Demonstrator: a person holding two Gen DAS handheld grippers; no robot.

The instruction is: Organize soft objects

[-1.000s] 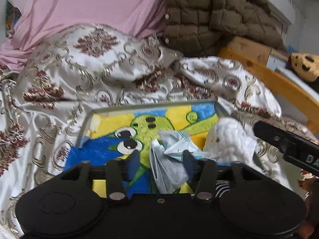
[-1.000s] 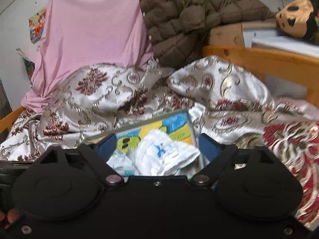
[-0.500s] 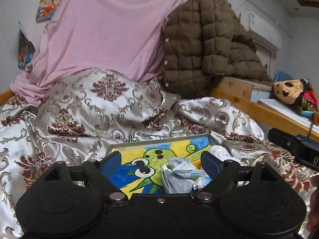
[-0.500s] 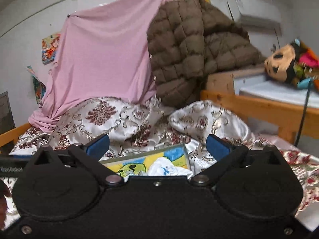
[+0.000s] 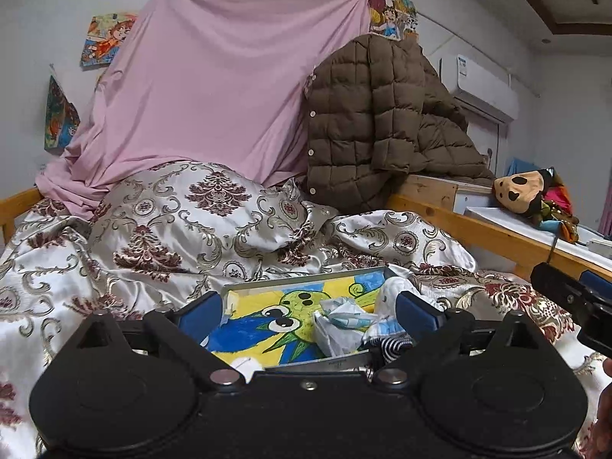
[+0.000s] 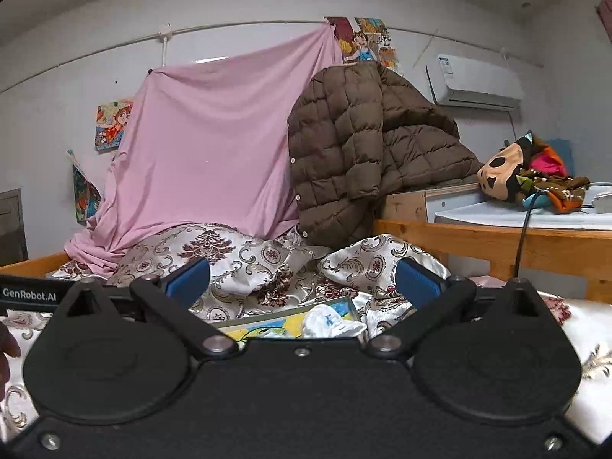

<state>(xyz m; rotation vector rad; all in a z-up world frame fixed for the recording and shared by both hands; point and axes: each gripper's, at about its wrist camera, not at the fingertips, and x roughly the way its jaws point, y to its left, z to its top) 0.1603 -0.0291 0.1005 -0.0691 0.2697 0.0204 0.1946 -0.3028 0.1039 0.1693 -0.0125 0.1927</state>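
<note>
A flat tray with a painted green cartoon face (image 5: 267,306) lies on the patterned bedspread (image 5: 172,229). On its right part lie a crumpled grey-blue cloth (image 5: 336,329), a white sock (image 5: 394,294) and a black-and-white striped sock (image 5: 390,344). My left gripper (image 5: 308,310) is open and empty, raised just in front of the tray. My right gripper (image 6: 302,279) is open and empty, higher and further back. In the right wrist view the tray (image 6: 275,321) and the white sock (image 6: 329,323) show low between its fingers.
A pink sheet (image 5: 229,88) hangs on the back wall. A brown quilted jacket (image 5: 375,122) is draped over the wooden bed frame (image 5: 459,225). A plush toy (image 5: 520,191) lies on a ledge at the right. The other gripper's body (image 5: 573,302) is at the right edge.
Both grippers have lifted and pulled back from the tray. The left gripper has opened wider, leaving the grey-blue cloth on the tray. More of the wall shows now.
</note>
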